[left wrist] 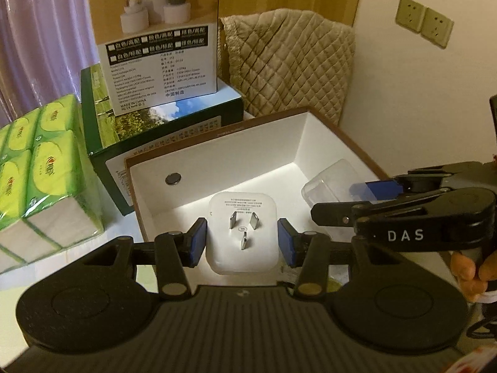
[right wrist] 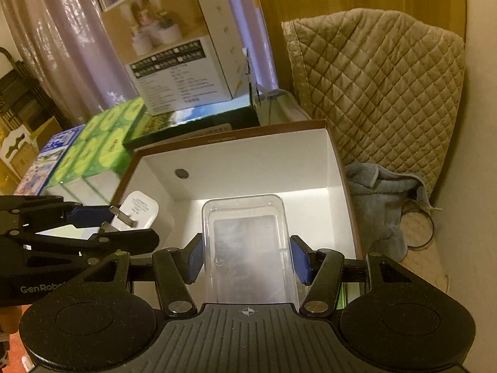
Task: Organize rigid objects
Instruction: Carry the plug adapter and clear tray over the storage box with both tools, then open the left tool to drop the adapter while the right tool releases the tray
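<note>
Left wrist view shows the left gripper [left wrist: 242, 237] with its jaws clamped on a white plug adapter [left wrist: 241, 233], held over the open white box [left wrist: 217, 168]. The right gripper [right wrist: 247, 259] grasps a clear plastic case [right wrist: 248, 248] over the same box. With both so close together, I judge they could collide, or the smooth adapter could slip and drop askew.

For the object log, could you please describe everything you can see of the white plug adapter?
The adapter is a white, glossy, plastic-looking block with rounded corners. Its face carries three flat metal prongs and small grey print. It sits between the left gripper pads: the left pad touches its side, while a slight gap shows at the right pad. It is over the open white box, at its left wall, prongs facing the left camera. Whether it rests on the box floor cannot be told.
</note>
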A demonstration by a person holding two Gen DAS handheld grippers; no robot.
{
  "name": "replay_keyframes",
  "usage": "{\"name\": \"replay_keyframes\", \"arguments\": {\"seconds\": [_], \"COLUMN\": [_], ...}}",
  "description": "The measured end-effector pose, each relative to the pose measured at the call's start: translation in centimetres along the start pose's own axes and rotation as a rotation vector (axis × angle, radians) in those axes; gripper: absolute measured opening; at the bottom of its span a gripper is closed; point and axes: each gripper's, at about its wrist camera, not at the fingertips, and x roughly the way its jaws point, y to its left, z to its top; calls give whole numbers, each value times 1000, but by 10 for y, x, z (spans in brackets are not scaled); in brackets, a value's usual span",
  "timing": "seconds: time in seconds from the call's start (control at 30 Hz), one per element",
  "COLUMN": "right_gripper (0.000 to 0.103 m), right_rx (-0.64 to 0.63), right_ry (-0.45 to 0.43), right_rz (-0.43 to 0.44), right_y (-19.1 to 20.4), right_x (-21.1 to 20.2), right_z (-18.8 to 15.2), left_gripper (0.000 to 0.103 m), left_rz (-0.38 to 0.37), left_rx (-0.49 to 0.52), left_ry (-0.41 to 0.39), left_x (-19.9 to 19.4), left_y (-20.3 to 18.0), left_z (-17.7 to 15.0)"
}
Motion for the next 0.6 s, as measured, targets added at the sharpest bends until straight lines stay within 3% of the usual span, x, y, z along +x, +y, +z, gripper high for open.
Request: {"name": "replay_keyframes", "arguments": {"seconds": [0.6], "right_gripper": [54], "right_rx": [-95], "right_ry": [29], "right_rz": [-55], "right_y": [2], "right_x": [49], "right_z": [29], "left_gripper": [44], "left_rz": [59], "left_rx": [5], "left_ry": [58], "left_x": [62], "left_y": [20], "left_z": [14]}}
